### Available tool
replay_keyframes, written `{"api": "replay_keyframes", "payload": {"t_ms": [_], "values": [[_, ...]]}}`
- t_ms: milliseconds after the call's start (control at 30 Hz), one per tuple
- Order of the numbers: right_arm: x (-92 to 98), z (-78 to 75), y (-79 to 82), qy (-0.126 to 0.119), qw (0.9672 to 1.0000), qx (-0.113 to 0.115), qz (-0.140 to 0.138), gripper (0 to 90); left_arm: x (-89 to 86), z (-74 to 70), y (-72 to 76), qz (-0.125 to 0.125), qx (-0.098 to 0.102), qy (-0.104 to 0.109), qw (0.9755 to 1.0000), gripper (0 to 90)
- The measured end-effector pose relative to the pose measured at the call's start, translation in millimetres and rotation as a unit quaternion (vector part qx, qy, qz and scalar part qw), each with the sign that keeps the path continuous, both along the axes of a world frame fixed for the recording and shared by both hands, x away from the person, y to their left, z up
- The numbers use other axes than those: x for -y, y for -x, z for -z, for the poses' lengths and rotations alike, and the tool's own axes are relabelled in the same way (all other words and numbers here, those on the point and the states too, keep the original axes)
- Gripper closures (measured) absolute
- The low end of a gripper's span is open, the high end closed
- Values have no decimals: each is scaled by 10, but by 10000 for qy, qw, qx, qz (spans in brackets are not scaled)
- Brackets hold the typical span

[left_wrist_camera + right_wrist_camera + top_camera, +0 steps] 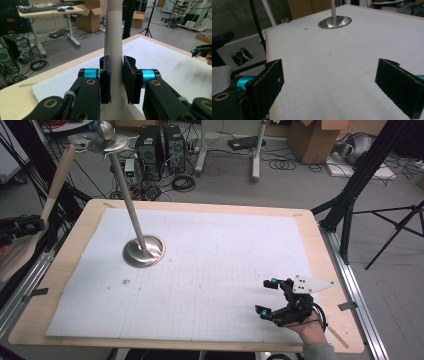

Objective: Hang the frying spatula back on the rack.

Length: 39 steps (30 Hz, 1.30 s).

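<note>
Right up close in the left gripper view, the left gripper [117, 80] is clamped on a pale, flat paddle-like piece [115, 37], pads pressing it from both sides. From above, that piece [56, 177] slants up and away beyond the table's left edge, its lower end blurred and cut off at the frame edge. Over at the near right corner, the right gripper [269, 296] rests low over the white mat [210, 250], jaws spread wide, nothing between them, the person's hand [311, 332] partly cropped. The metal stand [143, 251] sits left of centre.
</note>
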State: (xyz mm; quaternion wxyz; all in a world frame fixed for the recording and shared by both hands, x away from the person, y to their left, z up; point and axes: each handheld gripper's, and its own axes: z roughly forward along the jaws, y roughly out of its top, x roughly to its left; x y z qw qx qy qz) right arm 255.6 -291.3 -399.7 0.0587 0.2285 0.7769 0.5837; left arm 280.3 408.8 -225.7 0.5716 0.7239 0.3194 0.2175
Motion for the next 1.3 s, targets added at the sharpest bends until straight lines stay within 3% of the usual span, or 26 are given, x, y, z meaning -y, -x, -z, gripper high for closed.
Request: {"api": "replay_keyframes", "payload": {"t_ms": [267, 633, 767, 1133, 1300], "values": [[8, 1, -3, -24, 10000, -8, 8, 76, 16, 36, -33, -31, -26, -65, 10000, 766], [15, 1, -6, -24, 10000, -33, 22, 76, 130, 96, -103, 157, -19, 45, 9999, 766], [13, 3, -6, -17, 10000, -27, 27, 76, 196, 109, -127, 186, -43, -7, 9998, 766], [18, 7, -10, 2, 10000, -42, 36, 76, 316, 159, -203, 107, -130, -114, 9998, 766], [14, 7, -8, 0, 10000, -45, 32, 76, 400, 202, -277, 24, -264, -178, 9995, 767]]}}
